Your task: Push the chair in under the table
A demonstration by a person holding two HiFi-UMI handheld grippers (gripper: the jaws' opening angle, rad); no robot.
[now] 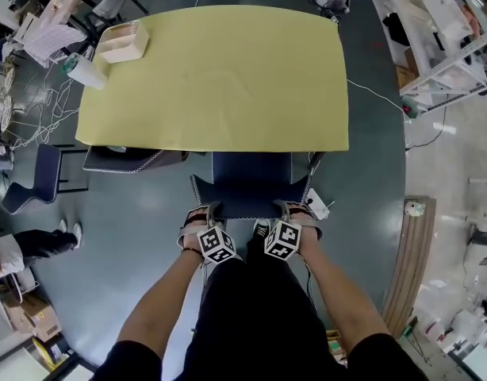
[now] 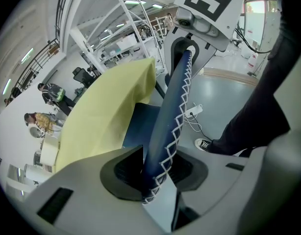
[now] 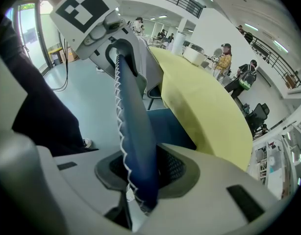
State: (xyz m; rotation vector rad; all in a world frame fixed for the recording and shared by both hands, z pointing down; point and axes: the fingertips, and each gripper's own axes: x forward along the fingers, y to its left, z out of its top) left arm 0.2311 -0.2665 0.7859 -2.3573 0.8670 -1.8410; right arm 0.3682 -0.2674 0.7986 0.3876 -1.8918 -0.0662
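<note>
Blue chair [image 1: 250, 189] half under the yellow desk [image 1: 220, 78], held at the backrest by both grippers.

The front of the seat is covered by the near edge of the desk, while the rear of the seat and the white-stitched backrest [image 2: 172, 111] are seen clear of it, so the push is judged to be begun but not finished. The top edge of the backrest is grasped near its left end by the fingers of the left gripper [image 1: 202, 213] and near its right end by those of the right gripper [image 1: 295, 210]; in both gripper views the padded edge is pinched between them. It is judged that the chair has yet to be slid forward until the backrest is brought close to the desk edge, and then let go. To the left, a second chair [image 1: 128, 161] is seen tucked further in.
</note>
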